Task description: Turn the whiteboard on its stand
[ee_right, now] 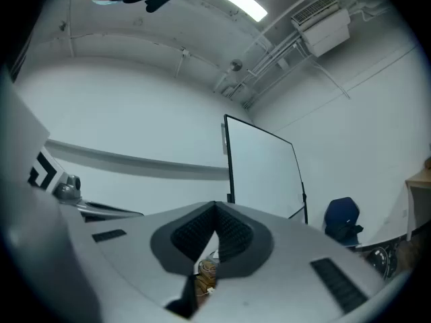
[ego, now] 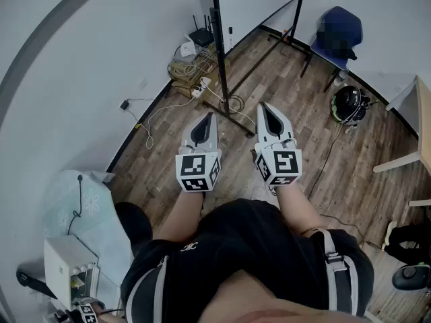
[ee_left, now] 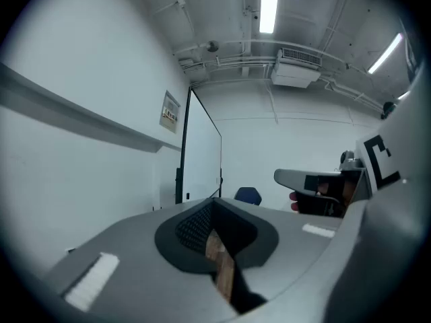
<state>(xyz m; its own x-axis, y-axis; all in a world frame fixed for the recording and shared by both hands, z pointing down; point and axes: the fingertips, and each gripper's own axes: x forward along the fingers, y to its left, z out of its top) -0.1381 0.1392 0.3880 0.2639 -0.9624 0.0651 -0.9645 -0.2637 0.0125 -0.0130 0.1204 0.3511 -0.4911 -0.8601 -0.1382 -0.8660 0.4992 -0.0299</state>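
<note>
Wood flooring (ego: 296, 113) meets white walls. The whiteboard (ee_right: 262, 173) sits on its stand (ego: 221, 59) ahead, near the floor's wall edge. Left gripper (ego: 205, 121) and right gripper (ego: 267, 111): jaws together, empty, well apart from the frame. Hazard: cables (ego: 190, 69) beside the stand foot may snag it during rotation and tip the board.

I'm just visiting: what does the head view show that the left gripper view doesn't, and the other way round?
Only the head view: the wooden floor, a cable tangle, a helmet and the person's dark shirt. Only the left gripper view: a ceiling light, an air conditioner and a wall notice. Both: the whiteboard, the blue chair and the right gripper.
</note>
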